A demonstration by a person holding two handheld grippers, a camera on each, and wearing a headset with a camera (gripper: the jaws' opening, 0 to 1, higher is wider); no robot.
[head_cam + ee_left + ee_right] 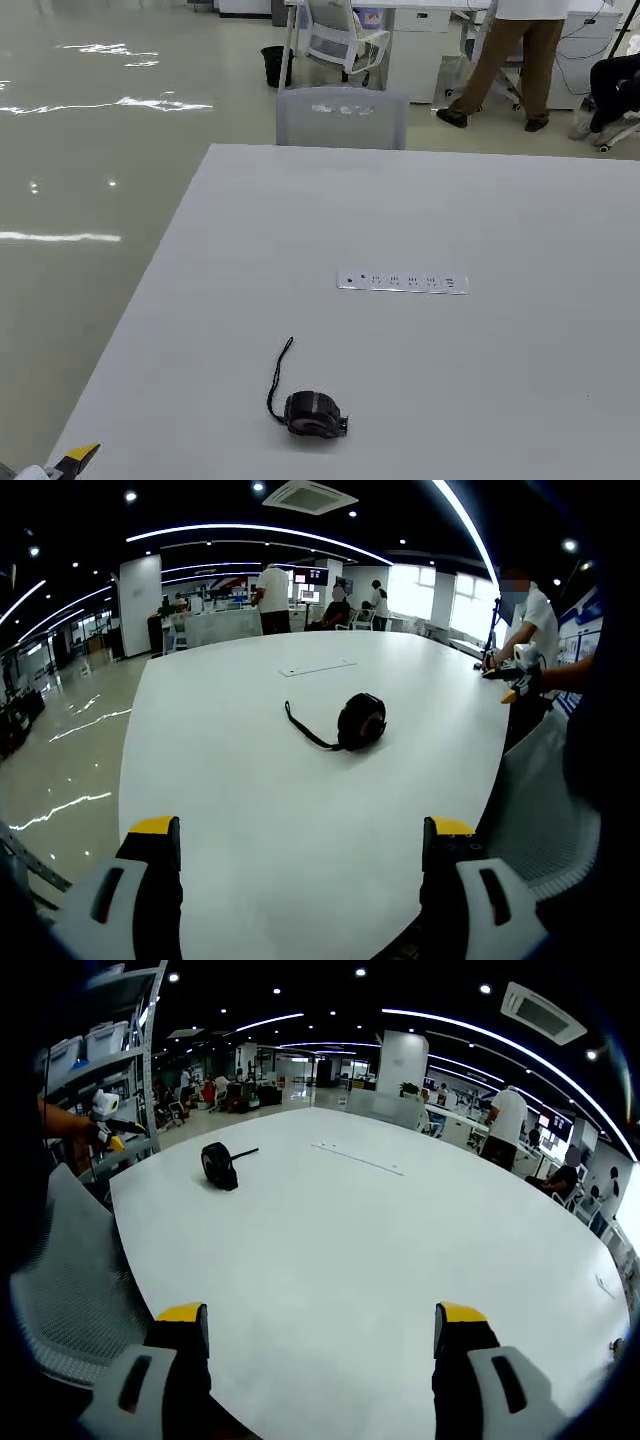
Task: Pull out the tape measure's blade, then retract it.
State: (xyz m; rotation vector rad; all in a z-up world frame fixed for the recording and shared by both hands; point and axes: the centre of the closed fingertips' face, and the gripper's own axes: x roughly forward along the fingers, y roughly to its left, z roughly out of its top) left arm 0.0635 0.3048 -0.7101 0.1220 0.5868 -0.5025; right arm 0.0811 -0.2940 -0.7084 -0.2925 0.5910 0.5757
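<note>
White table (420, 200) fills my feed, glossy office floor beyond it. Tape measure (315, 414) lies on its side, blade not yet out, black strap (277, 375) trailing off it. It sits well ahead of my left gripper (302, 826), roughly midway between the fingers, which gape wide and grip nothing. Right gripper (321, 1312) is equally wide and empty, with the tape far ahead, out past the finger on that view's left. The socket strip (402, 283) lies further up the table.

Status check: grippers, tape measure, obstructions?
Left gripper open, empty; right gripper open, empty. Tape measure on table, blade in, untouched. Socket strip beyond it, not in the way.
</note>
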